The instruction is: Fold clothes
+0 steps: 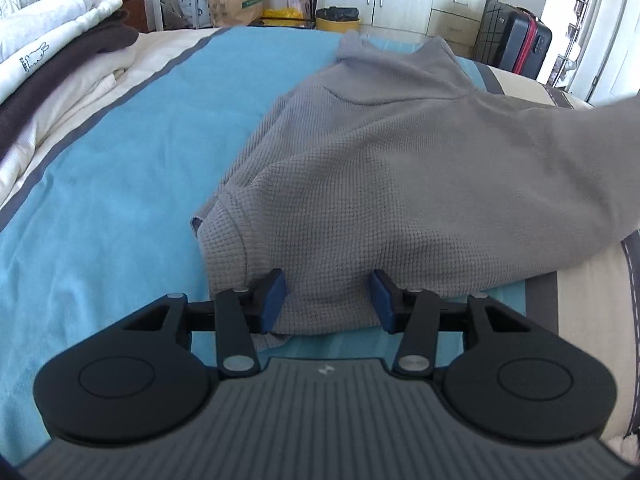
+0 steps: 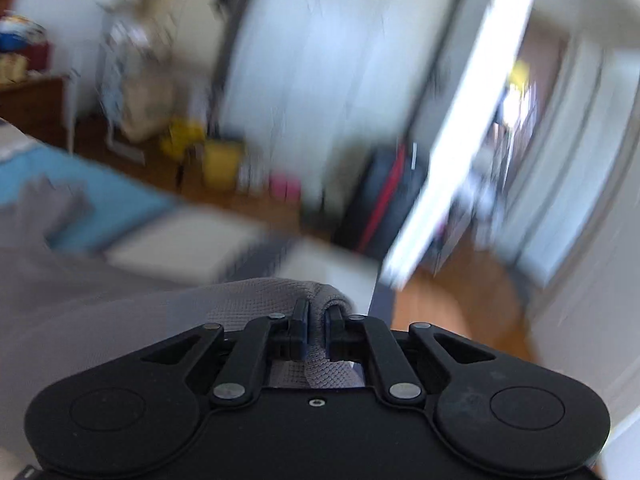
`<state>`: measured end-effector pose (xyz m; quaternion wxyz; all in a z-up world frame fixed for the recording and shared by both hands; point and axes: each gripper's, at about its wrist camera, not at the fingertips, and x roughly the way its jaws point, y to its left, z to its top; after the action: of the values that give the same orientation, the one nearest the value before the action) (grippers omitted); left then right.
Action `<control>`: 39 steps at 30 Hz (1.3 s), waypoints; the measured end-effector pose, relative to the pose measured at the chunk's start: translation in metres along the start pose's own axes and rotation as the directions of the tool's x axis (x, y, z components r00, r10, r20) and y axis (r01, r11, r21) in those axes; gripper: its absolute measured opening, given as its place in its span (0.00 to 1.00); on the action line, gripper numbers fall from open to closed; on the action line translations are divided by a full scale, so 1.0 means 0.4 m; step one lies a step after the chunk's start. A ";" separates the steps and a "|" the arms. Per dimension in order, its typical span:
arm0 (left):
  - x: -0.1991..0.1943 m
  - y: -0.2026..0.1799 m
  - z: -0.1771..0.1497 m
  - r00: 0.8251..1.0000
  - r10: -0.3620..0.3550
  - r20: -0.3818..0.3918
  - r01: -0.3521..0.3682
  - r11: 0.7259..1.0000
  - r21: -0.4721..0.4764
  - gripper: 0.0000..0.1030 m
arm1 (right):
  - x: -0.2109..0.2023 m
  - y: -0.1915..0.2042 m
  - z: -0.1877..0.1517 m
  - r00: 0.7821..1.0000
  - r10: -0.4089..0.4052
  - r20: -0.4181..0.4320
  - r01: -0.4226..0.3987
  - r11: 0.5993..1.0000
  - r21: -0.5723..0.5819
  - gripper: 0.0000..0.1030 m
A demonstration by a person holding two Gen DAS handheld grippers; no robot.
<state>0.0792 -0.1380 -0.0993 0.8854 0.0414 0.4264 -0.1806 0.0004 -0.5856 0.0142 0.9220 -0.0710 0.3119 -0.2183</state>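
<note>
A grey waffle-knit sweater [image 1: 400, 168] lies on a blue bed cover [image 1: 120, 184], its collar at the far end. My left gripper [image 1: 328, 300] is open, its blue pads on either side of the sweater's near edge, low over the bed. One side of the sweater rises off the bed toward the right edge of the left wrist view. My right gripper [image 2: 318, 330] is shut on a bunched fold of the grey sweater [image 2: 256, 300] and holds it up in the air. The right wrist view is blurred by motion.
A stack of folded white and dark clothes [image 1: 52, 52] lies at the bed's left side. A black and red suitcase [image 1: 516, 40], a yellow bin [image 1: 336, 20] and white cupboards stand beyond the bed. The wooden floor [image 2: 452, 312] shows beside the bed.
</note>
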 end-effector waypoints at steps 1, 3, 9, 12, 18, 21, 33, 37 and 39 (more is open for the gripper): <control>-0.001 0.000 0.001 1.000 -0.006 0.003 0.006 1.000 -0.002 0.45 | 0.028 -0.004 -0.016 0.999 -0.009 -0.034 0.010 0.999 0.034 0.07; -0.002 -0.001 0.004 1.000 -0.019 0.010 0.019 1.000 -0.006 0.45 | 0.021 -0.018 -0.038 0.999 -0.028 -0.023 0.031 0.991 0.128 0.07; -0.007 -0.004 0.013 0.998 -0.058 0.033 0.058 0.998 -0.017 0.47 | -0.113 0.040 -0.084 0.903 0.429 -0.016 -0.427 0.901 0.082 0.08; -0.009 -0.006 0.018 0.996 -0.077 0.045 0.078 0.997 -0.023 0.47 | -0.150 0.110 -0.131 0.817 0.531 -0.225 -0.550 0.834 -0.030 0.33; -0.009 -0.012 0.017 0.994 -0.093 0.052 0.094 0.995 -0.023 0.47 | -0.190 0.105 -0.179 0.842 0.478 -0.250 -0.502 0.864 -0.038 0.50; -0.019 -0.010 0.024 0.993 -0.099 0.068 0.101 0.995 -0.021 0.47 | -0.190 0.067 -0.165 0.849 0.499 -0.175 -0.493 0.866 0.080 0.51; -0.007 -0.073 0.083 0.989 -0.133 0.063 0.131 0.991 0.036 0.48 | 0.020 0.030 -0.136 0.868 0.399 -0.295 -0.390 0.916 0.091 0.78; -0.005 -0.068 0.059 0.993 -0.111 0.045 0.108 0.992 0.062 0.50 | 0.047 -0.061 -0.185 0.891 0.321 -0.320 -0.292 0.947 0.136 0.78; -0.002 -0.067 0.050 0.995 -0.097 0.036 0.095 0.993 0.071 0.51 | 0.036 -0.121 -0.202 0.919 0.240 -0.312 -0.171 0.957 0.233 0.78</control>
<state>0.0841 -0.1672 -0.0839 0.8820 0.0480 0.4036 -0.2385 -0.0556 -0.6349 -0.0450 0.8751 0.0943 0.4473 -0.1590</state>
